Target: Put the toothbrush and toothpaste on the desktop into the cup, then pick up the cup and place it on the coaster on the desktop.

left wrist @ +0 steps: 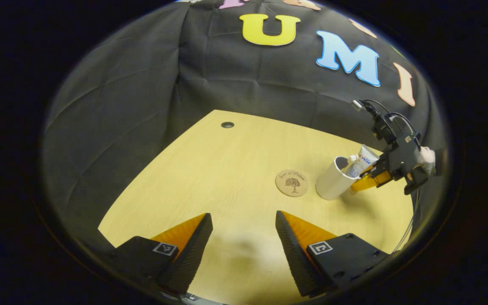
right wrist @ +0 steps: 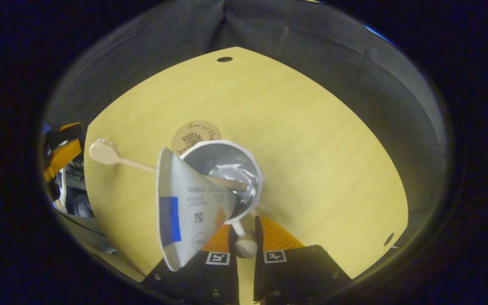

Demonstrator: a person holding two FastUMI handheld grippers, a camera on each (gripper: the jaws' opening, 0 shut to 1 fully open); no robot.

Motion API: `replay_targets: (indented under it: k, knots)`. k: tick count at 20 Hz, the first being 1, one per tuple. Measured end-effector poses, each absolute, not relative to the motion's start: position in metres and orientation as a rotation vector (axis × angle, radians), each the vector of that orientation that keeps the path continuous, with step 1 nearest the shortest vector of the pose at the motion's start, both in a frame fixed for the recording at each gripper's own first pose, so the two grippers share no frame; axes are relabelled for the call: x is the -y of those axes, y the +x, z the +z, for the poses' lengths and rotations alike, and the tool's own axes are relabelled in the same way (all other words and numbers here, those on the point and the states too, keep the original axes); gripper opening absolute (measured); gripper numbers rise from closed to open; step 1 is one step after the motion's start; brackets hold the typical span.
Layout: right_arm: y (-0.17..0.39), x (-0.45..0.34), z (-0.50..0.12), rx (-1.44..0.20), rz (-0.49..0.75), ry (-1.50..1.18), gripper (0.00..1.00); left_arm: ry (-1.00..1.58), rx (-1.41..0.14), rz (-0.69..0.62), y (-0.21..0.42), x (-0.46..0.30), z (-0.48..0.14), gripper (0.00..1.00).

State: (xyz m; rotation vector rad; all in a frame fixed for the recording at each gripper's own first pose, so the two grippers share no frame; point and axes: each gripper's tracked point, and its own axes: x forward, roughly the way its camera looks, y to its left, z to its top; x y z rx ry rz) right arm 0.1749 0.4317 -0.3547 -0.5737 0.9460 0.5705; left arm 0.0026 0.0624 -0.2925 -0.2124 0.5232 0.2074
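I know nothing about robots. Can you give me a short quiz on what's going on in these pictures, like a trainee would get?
1. True or false: the cup stands on the coaster.
2. What is in the cup along with the toothpaste? A: a comb. B: a toothbrush. C: nothing.
3. Fill in: the fingers of the left gripper are ____ , with nothing between them.

Key
1. False: the cup is beside the coaster, not on it.
2. B: its head sticks out over the rim.
3. open
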Motion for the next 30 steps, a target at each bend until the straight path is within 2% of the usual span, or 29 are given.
replay_targets:
  k: [6, 15, 17, 22, 24, 30]
  knots:
    - [0.166, -0.446, -0.348, -0.911, 0.577, -0.513, 0.13, -0.211, -0.523, 0.212, 0.003, -0.062, -0.293, 0.99]
    - [0.181, -0.498, -0.330, -0.887, 0.567, -0.480, 0.14, -0.227, -0.519, 0.208, 0.000, -0.064, -0.293, 0.96]
    - [0.187, -0.512, -0.333, -0.888, 0.567, -0.489, 0.14, -0.231, -0.521, 0.217, -0.002, -0.067, -0.295, 0.94]
    - [0.184, -0.540, -0.342, -0.900, 0.587, -0.529, 0.14, -0.242, -0.518, 0.235, -0.014, -0.073, -0.289, 0.96]
    - [0.183, -0.544, -0.346, -0.904, 0.578, -0.554, 0.14, -0.247, -0.520, 0.243, -0.015, -0.073, -0.287, 0.94]
    - [0.184, -0.544, -0.348, -0.907, 0.551, -0.585, 0.14, -0.261, -0.520, 0.262, -0.030, -0.081, -0.277, 0.96]
